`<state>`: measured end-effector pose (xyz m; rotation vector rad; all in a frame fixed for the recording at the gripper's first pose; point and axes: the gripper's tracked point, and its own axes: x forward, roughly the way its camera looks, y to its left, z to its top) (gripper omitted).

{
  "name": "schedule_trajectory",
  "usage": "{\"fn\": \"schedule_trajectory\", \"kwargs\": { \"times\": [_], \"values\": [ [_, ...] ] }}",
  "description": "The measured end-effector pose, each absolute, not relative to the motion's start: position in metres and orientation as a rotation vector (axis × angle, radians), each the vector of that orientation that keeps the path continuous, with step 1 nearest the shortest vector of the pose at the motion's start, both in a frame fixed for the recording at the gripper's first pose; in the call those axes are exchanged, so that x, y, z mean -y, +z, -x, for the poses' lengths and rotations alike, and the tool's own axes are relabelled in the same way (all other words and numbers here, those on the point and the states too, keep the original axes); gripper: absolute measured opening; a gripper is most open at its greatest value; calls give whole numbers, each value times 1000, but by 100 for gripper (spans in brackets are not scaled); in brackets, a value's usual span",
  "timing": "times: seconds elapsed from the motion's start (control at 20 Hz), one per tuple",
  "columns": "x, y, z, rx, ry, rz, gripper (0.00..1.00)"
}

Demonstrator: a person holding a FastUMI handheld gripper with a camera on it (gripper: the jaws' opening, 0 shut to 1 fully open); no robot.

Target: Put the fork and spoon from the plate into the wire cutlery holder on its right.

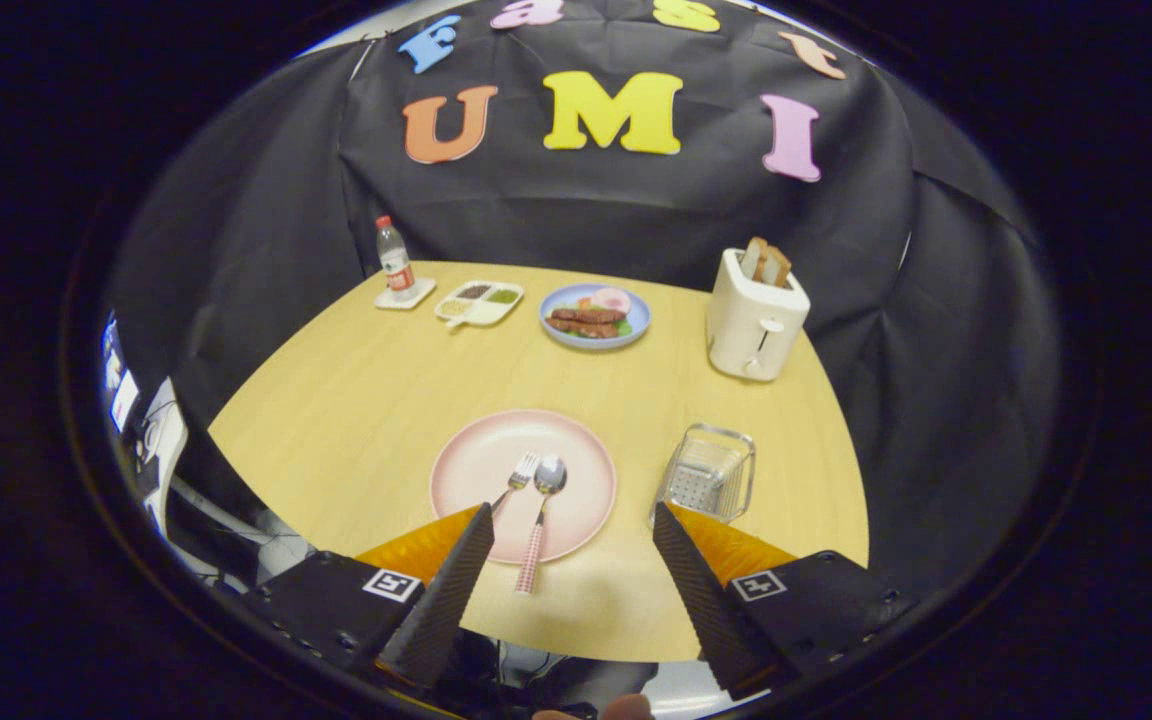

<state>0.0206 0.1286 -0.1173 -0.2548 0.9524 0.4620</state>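
A pink plate (496,445) lies on the wooden table just ahead of my fingers. On it rest a fork (518,477) and a spoon (542,505) side by side; the spoon's checked handle reaches over the plate's near rim, between my fingers. The fork's handle is hidden behind my left finger. A wire cutlery holder (706,476) stands to the plate's right, just beyond my right finger. My gripper (570,522) hovers above the table's near edge, open, with nothing held.
A white toaster (754,318) with bread slices stands behind the holder. Farther back are a blue plate of food (595,315), a divided tray (477,301) and a water bottle (395,258) on a coaster. Bare tabletop (356,400) lies left of the pink plate.
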Motion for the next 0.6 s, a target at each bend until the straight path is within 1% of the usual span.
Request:
{"fn": "schedule_trajectory", "kwargs": {
  "times": [0.3, 0.6],
  "values": [
    [-132, -183, 3, -1221, 449, 274, 97],
    [-129, -224, 17, -1376, 422, 302, 96]
  ]
}}
